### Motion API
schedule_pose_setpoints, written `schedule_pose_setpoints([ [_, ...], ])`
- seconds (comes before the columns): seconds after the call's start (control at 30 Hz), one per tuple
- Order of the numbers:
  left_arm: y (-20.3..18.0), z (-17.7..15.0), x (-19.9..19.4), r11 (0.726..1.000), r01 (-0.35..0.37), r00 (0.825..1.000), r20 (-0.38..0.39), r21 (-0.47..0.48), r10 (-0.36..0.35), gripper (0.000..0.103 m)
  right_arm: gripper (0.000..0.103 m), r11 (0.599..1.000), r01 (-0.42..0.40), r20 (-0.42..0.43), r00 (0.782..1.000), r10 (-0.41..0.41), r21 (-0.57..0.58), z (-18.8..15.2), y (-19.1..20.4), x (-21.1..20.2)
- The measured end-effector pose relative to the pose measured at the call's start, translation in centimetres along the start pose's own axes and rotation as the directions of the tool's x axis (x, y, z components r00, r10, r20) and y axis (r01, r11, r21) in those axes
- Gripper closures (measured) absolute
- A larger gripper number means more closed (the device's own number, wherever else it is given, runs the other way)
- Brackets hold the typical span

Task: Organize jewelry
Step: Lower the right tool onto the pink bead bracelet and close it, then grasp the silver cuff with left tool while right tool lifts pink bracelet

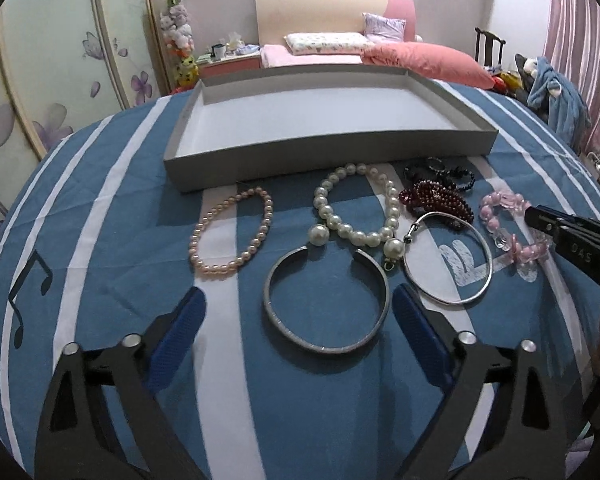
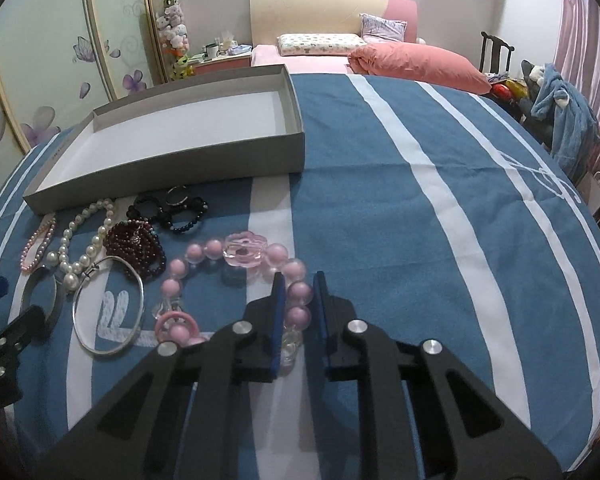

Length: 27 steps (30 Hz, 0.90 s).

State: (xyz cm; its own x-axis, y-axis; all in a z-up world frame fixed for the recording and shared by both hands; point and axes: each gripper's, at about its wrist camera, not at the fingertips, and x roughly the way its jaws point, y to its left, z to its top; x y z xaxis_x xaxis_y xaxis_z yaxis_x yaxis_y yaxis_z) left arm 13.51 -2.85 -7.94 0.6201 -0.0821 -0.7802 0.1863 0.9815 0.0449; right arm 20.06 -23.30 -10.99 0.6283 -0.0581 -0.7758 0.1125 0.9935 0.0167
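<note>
Several bracelets lie on a blue striped cloth before an empty grey box [image 1: 260,168] [image 2: 180,164]. My left gripper [image 1: 298,304] is open, its fingers on either side of a grey open cuff bangle [image 1: 326,300]. Beyond it lie a small pink pearl bracelet [image 1: 232,236], a large white pearl bracelet [image 1: 356,208], a thin silver bangle [image 1: 450,258] [image 2: 108,306], dark red beads [image 1: 436,198] [image 2: 136,246] and black beads [image 1: 440,172] [image 2: 172,210]. My right gripper [image 2: 299,284] is closed on the beads of a pink and clear bead bracelet [image 2: 236,280] [image 1: 508,224].
The cloth [image 2: 380,200] covers a rounded table that drops off at left and right. Behind stand a bed with a pink duvet [image 1: 420,60], a bedside table, a flowered wardrobe [image 1: 40,80] and a chair with blue clothes [image 2: 564,120].
</note>
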Motion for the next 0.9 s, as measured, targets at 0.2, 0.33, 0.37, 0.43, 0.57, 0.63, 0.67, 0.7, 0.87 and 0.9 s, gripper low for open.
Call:
schedule_pose_setpoints([
  [0.2, -0.4, -0.1, 0.9, 1.0, 0.015, 0.999, -0.031, 0.014, -0.015, 0.014, 0.088, 1.0, -0.017, -0.001, 1.0, 0.017, 0.013, 0.4, -0.9, 0.1],
  [0.33, -0.3, 0.1, 1.1, 1.0, 0.023, 0.999, -0.03, 0.012, -0.023, 0.016, 0.088, 1.0, -0.02, -0.002, 1.0, 0.02, 0.016, 0.6, -1.2, 0.1],
  [0.37, -0.3, 0.2, 1.1, 1.0, 0.024, 0.999, -0.029, 0.011, -0.024, 0.018, 0.088, 1.0, -0.02, -0.002, 1.0, 0.02, 0.016, 0.6, -1.2, 0.1],
  [0.43, -0.2, 0.2, 0.9, 1.0, 0.025, 0.999, -0.023, 0.012, -0.025, 0.025, 0.088, 1.0, -0.021, -0.002, 1.0, 0.021, 0.016, 0.6, -1.2, 0.1],
  [0.57, -0.3, 0.3, 0.8, 0.999, 0.03, 0.999, -0.012, 0.017, -0.03, 0.034, 0.088, 1.0, -0.02, -0.002, 1.0, 0.021, 0.017, 0.6, -1.2, 0.2],
  [0.63, -0.4, 0.3, 0.7, 0.999, 0.033, 0.999, -0.012, 0.015, -0.033, 0.034, 0.088, 1.0, -0.023, -0.002, 1.0, 0.023, 0.019, 0.7, -1.3, 0.2],
  [0.67, -0.4, 0.4, 0.7, 0.999, 0.033, 0.999, -0.012, 0.016, -0.033, 0.034, 0.088, 1.0, -0.023, -0.002, 1.0, 0.023, 0.018, 0.7, -1.3, 0.2],
  [0.7, -0.4, 0.4, 0.7, 0.999, 0.033, 0.999, -0.012, 0.015, -0.033, 0.034, 0.088, 1.0, -0.024, -0.002, 1.0, 0.024, 0.018, 0.7, -1.3, 0.2],
  [0.87, -0.1, 0.4, 0.5, 0.999, 0.052, 0.999, -0.005, -0.002, -0.052, 0.035, 0.09, 0.998, -0.057, 0.009, 0.998, 0.057, 0.036, 0.8, -1.7, 0.1],
  [0.9, 0.1, 0.4, 0.5, 0.998, 0.056, 0.998, -0.003, -0.007, -0.056, 0.035, 0.09, 0.997, -0.068, 0.013, 0.998, 0.068, 0.041, 0.8, -1.7, -0.1],
])
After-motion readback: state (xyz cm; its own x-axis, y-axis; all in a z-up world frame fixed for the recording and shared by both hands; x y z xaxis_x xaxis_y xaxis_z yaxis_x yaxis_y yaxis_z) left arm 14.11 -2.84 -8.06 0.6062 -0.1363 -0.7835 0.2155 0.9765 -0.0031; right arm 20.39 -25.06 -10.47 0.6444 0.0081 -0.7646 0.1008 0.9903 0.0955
